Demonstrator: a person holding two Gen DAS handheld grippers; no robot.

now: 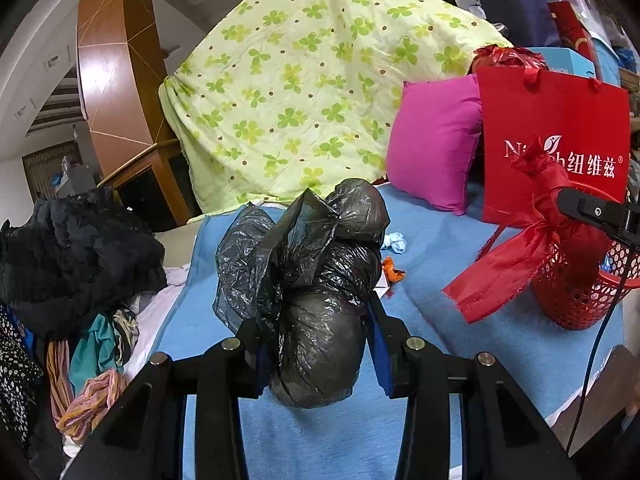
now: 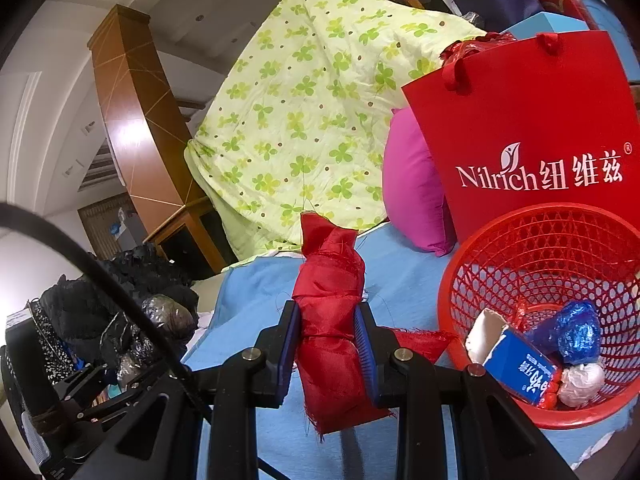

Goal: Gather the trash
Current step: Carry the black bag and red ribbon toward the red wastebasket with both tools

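My left gripper [image 1: 314, 322] is shut on a crumpled black plastic bag [image 1: 316, 280], held above the blue blanket [image 1: 420, 320]. In the right wrist view my right gripper [image 2: 326, 328] is shut on a knotted red cloth bundle [image 2: 330, 320]; the same bundle [image 1: 532, 232] shows at the right of the left wrist view. A red mesh basket [image 2: 500, 264] stands just right of the right gripper and holds a blue-and-white carton [image 2: 516, 364], a blue foil wad [image 2: 572, 332] and a white wad [image 2: 582, 382]. Small blue [image 1: 396, 242] and orange [image 1: 392, 270] scraps lie on the blanket past the black bag.
A green clover quilt [image 1: 300, 92] is heaped behind, with a pink pillow [image 1: 436, 148] and a red paper carrier bag [image 2: 532, 128] beside the basket. Dark clothes [image 1: 72, 248] pile up at the left edge of the bed. A black cable [image 2: 100, 272] crosses the right wrist view.
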